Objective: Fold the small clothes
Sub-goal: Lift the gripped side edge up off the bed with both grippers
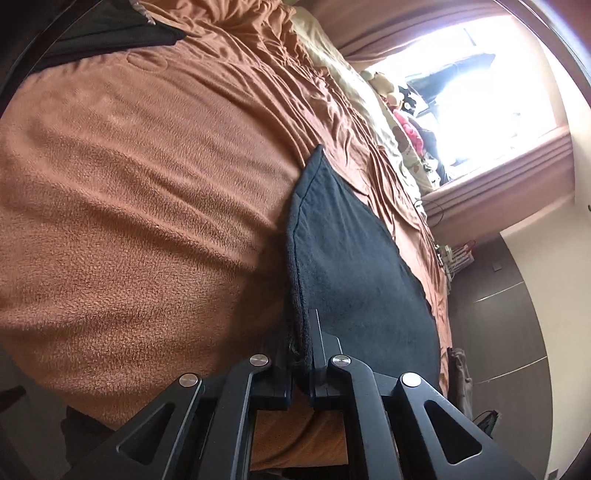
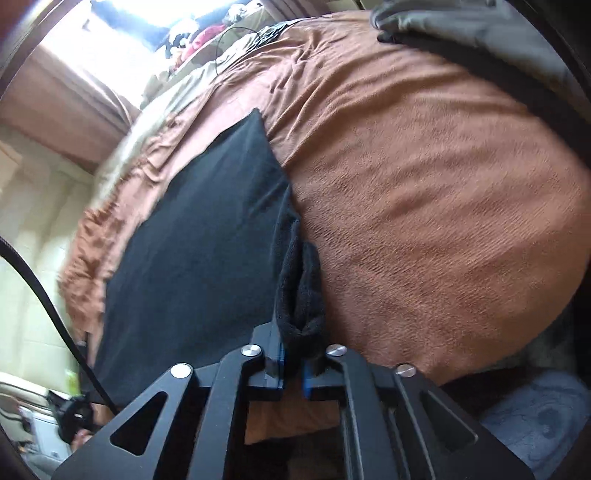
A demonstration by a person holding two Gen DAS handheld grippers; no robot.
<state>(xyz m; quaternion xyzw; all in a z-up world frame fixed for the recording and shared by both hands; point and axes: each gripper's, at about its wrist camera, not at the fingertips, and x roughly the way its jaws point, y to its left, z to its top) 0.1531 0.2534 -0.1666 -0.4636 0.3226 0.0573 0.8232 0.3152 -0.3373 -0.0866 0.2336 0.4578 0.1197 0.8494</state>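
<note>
Left gripper [image 1: 301, 354]: jaws nearly closed, clamping the near edge of the dark cloth [image 1: 354, 258]. A thick doubled hem is sitting pinched between the two fingers; the right finger is lying over the cloth, the left one under its edge.

Right gripper [image 2: 293, 354]: same story, jaws narrowed to a slim gap and gripping a bunched fold of the dark cloth [image 2: 207, 251] at its near edge. Blue pads [image 2: 306, 384] are showing on the inner finger faces, with fabric bulging up just beyond the tips.

The cloth is stretching away from both claws, lying flat over the brown fleece blanket [image 1: 140, 206] on the bed. In the left view it is running far and right; in the right view it is spreading left of the fingers.

Further out: another dark garment [image 2: 480, 33] is lying at the far edge of the blanket. A bright window [image 1: 491, 99] is glaring beyond the bed, with small cluttered items [image 1: 406, 129] by it, too blurred to identify. A black cable [image 2: 48, 295] is crossing the left side of the right view.
</note>
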